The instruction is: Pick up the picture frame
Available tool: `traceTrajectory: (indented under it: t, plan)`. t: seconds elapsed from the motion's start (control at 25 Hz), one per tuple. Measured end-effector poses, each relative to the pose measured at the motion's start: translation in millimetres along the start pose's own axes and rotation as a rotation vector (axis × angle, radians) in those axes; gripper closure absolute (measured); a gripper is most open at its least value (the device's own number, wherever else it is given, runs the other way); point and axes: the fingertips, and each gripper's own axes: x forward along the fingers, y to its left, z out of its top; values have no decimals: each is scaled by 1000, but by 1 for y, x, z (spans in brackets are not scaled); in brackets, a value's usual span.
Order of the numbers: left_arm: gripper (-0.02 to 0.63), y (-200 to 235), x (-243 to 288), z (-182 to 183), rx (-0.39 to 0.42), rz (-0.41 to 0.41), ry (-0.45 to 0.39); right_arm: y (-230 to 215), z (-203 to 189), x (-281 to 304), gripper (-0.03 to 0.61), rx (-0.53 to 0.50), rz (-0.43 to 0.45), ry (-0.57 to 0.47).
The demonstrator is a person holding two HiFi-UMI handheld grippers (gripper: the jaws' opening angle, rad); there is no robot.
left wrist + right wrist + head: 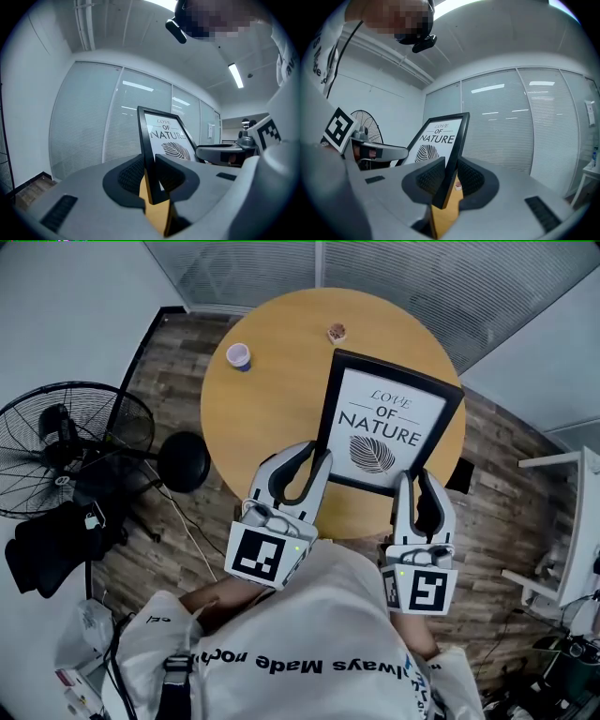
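The picture frame (388, 421) is black with a white print (LOVE OF NATURE and a leaf). It stands up tilted, its two bottom corners pinched.

The picture frame (389, 423) has a black border around a white print with black lettering and a black veined leaf. Under it the round table (272, 399) is honey-tan. At the upper left of the tabletop a cup (239, 356) is white and lilac. The floor (178, 343) is brown wood planking. At the left edge the fan (66, 446) is black. The left gripper (316, 454) and right gripper (416, 478) are pale grey with black pads and black-and-white square markers.
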Motion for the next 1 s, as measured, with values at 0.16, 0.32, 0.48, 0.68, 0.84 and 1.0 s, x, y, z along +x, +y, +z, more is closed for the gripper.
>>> traceTrajectory:
  t: [0.16, 0.32, 0.48, 0.68, 0.84, 1.0]
  plan:
    - [525, 2, 1, -1, 1, 1, -2, 1, -1, 2, 479, -9, 1, 0]
    - [525, 3, 1, -3, -1, 1, 3, 0, -3, 3, 479, -9, 2, 1]
    - [525, 3, 1, -1, 1, 2, 1, 1, -2, 4, 479, -13, 0, 4]
    - [525, 4, 1, -3, -4, 1, 7, 1, -4, 4, 480, -8, 1, 5]
    - [525, 3, 2, -4, -5, -3, 16, 0, -4, 5, 480, -3, -2, 7]
    - [525, 4, 4, -3, -3, -8, 11, -1, -5, 6, 480, 0, -6, 8]
